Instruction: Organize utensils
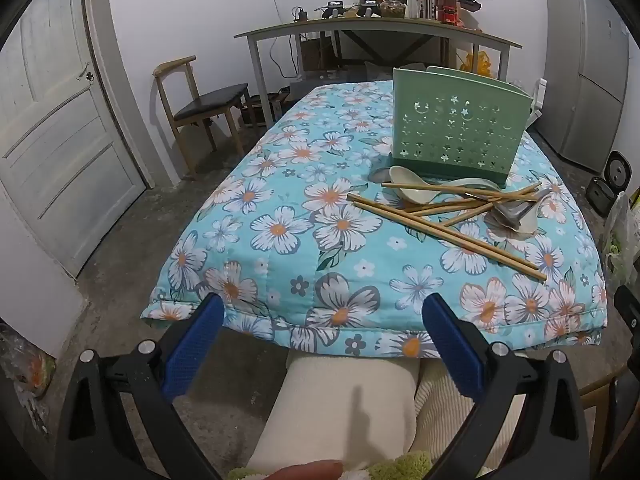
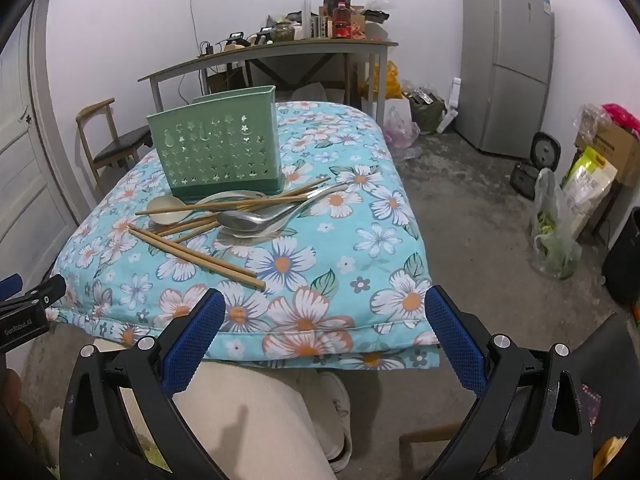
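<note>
One green utensil caddy (image 2: 216, 152), chopsticks (image 2: 192, 254) and spoons (image 2: 244, 220) piled uncounted before it on floral quilt (image 1: 280, 240), my left gripper (image 1: 320, 320) and right gripper (image 2: 326, 312) both released, empty.

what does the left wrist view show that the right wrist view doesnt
Only the left wrist view shows the whole white door and the full wooden chair.

Only the right wrist view shows the floor right of the table, with a green bag, a cardboard box and the whole fridge.

Both show the green utensil holder, the chopsticks, the spoons on the floral cloth, and open, empty tongs.
</note>
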Available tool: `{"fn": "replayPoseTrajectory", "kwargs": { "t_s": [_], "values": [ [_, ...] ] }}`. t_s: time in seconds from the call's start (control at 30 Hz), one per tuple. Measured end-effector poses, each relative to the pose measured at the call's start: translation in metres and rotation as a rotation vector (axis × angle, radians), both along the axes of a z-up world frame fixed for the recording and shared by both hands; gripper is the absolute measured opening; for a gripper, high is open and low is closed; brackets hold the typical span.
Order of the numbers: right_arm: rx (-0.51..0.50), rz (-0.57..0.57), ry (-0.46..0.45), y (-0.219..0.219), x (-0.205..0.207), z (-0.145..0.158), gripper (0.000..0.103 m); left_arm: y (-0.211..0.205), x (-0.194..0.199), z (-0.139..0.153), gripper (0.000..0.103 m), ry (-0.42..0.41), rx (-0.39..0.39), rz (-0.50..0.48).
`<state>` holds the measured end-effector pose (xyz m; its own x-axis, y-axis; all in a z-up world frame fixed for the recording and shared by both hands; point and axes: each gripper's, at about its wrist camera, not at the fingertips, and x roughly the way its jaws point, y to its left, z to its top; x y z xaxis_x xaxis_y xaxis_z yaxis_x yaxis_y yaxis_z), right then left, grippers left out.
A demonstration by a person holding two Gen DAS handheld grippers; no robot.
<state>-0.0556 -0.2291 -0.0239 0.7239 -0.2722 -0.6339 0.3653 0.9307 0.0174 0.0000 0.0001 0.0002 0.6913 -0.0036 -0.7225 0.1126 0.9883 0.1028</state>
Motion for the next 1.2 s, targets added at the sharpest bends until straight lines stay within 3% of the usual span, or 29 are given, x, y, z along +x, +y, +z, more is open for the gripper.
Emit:
{"fn": "replayPoseTrajectory", "kwargs": {
  "t_s": [1.2],
  "values": [
    [0.002, -0.003, -0.010, -0.0007, -0.0022, 0.0031, 0.095, -0.0017, -0.0002, -0.0028, 0.097, 0.019, 0.010, -0.007]
  ]
}}
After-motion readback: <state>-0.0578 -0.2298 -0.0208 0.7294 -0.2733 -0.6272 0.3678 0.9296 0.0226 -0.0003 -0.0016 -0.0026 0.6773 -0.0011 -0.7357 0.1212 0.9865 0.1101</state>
